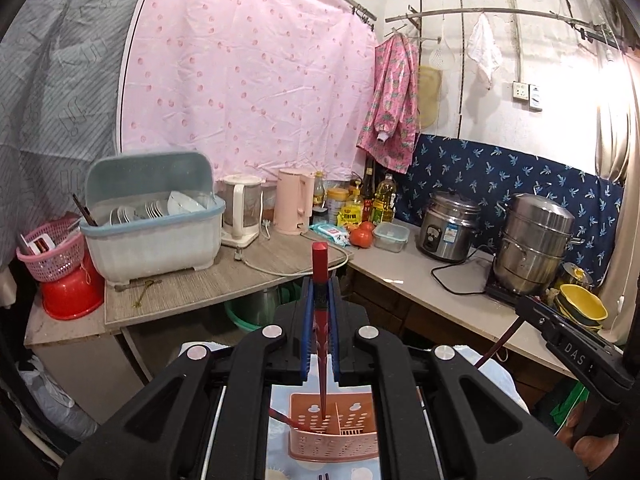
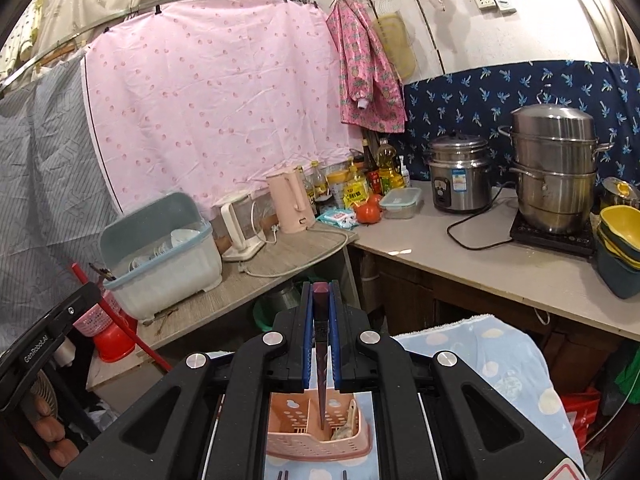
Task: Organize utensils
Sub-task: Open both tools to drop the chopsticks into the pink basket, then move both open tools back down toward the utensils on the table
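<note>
Right below me is a blue cloth (image 2: 500,364) with pale spots. On it sits my pink basket (image 1: 334,428), split in two parts. My left gripper (image 1: 320,300) pinches a red chopstick (image 1: 320,320), tip down in the basket's left part. My right gripper (image 2: 320,304) pinches a dark chopstick (image 2: 321,360) over the basket too. A spoon (image 2: 347,426) stands in the right part. Farther off, a wooden counter (image 1: 224,280) holds a dish box (image 1: 156,236) full of plates. A pink sheet (image 1: 248,80) hangs behind.
</note>
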The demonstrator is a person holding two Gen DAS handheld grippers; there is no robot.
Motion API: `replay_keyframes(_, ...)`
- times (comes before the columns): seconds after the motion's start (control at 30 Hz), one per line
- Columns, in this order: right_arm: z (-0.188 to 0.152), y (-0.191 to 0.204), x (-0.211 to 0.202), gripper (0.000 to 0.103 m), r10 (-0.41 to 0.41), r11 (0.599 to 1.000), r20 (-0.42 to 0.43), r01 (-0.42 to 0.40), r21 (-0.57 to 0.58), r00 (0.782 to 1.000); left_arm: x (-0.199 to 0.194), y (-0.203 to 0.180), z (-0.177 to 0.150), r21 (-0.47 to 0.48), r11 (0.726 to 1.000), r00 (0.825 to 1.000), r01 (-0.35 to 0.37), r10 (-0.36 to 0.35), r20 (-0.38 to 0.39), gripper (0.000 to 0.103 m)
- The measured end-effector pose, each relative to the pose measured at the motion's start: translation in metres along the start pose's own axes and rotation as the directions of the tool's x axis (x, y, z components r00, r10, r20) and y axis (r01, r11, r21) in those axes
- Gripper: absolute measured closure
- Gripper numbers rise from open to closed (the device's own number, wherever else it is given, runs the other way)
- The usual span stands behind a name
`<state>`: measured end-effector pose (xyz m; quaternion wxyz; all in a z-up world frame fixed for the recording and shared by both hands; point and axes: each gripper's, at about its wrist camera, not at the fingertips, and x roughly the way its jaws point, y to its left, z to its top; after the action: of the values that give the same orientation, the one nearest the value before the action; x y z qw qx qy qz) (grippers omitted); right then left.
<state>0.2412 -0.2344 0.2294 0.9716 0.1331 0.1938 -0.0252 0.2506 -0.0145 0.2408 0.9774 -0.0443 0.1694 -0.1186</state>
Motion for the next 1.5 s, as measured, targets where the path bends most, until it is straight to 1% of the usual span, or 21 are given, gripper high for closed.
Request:
replay_keyframes(0.13, -0.017, 0.001, 0.024, 0.096, -0.007, 1.000, -0.048, 0.006, -0.011, 0.999, 0.021, 0.003, -0.015, -0.006, 1.000, 0.999, -0.009, 0.008, -0.042, 0.096)
replay_keyframes(0.2, -0.025, 0.003, 0.036, 0.096, -0.010, 1.000, -0.076, 0.007, -0.027, 0.997, 0.029, 0.005, -0.022, -0.011, 1.000, 0.998, -0.002, 0.001, -0.062, 0.096)
replay_keyframes(0.23, -0.029, 0.004, 0.039, 0.094, -0.016, 0.999, -0.083, 0.013, -0.035, 0.996, 0.033, 0.006, -0.025, -0.015, 1.000, 0.997, 0.000, -0.001, -0.076, 0.096)
replay_keyframes(0.27, -0.032, 0.004, 0.041, 0.084, -0.024, 0.999, -0.083, 0.021, -0.042, 0.996, 0.036, 0.008, -0.028, -0.023, 1.000, 0.996, 0.002, -0.004, -0.087, 0.094)
replay_keyframes(0.3, -0.035, 0.005, 0.041, 0.071, -0.028, 0.999, -0.082, 0.025, -0.046, 0.996, 0.038, 0.009, -0.031, -0.026, 1.000, 0.996, -0.003, 0.000, -0.090, 0.084)
replay_keyframes(0.33, -0.037, 0.005, 0.040, 0.066, -0.032, 0.998, -0.075, 0.029, -0.048, 0.997, 0.039, 0.010, -0.033, -0.029, 0.999, 0.996, -0.015, 0.012, -0.091, 0.076)
replay_keyframes(0.37, -0.038, 0.005, 0.039, 0.061, -0.038, 0.998, -0.067, 0.035, -0.049, 0.997, 0.039, 0.012, -0.035, -0.033, 0.999, 0.996, -0.022, 0.019, -0.088, 0.058)
replay_keyframes(0.4, -0.040, 0.006, 0.038, 0.060, -0.040, 0.998, -0.064, 0.037, -0.051, 0.997, 0.038, 0.012, -0.036, -0.038, 0.999, 0.996, -0.028, 0.025, -0.081, 0.052)
replay_keyframes(0.77, -0.050, 0.005, 0.027, 0.060, -0.027, 0.998, -0.082, 0.022, -0.052, 0.996, 0.033, 0.017, -0.047, -0.038, 0.998, 0.993, -0.042, 0.038, -0.109, 0.052)
replay_keyframes(1.07, -0.068, 0.007, 0.000, 0.060, -0.023, 0.998, -0.094, 0.017, -0.061, 0.995, 0.017, 0.015, -0.058, -0.035, 0.998, 0.991, -0.044, 0.039, -0.127, 0.052)
replay_keyframes(1.3, -0.092, 0.002, -0.024, 0.060, -0.018, 0.999, -0.128, 0.011, -0.052, 0.992, -0.001, 0.010, -0.076, -0.025, 0.999, 0.988, -0.040, 0.036, -0.148, 0.052)
replay_keyframes(1.5, -0.127, -0.005, -0.048, 0.060, -0.030, 0.998, -0.175, 0.020, -0.058, 0.984, -0.018, 0.009, -0.105, -0.028, 0.999, 0.981, -0.033, 0.027, -0.193, 0.052)
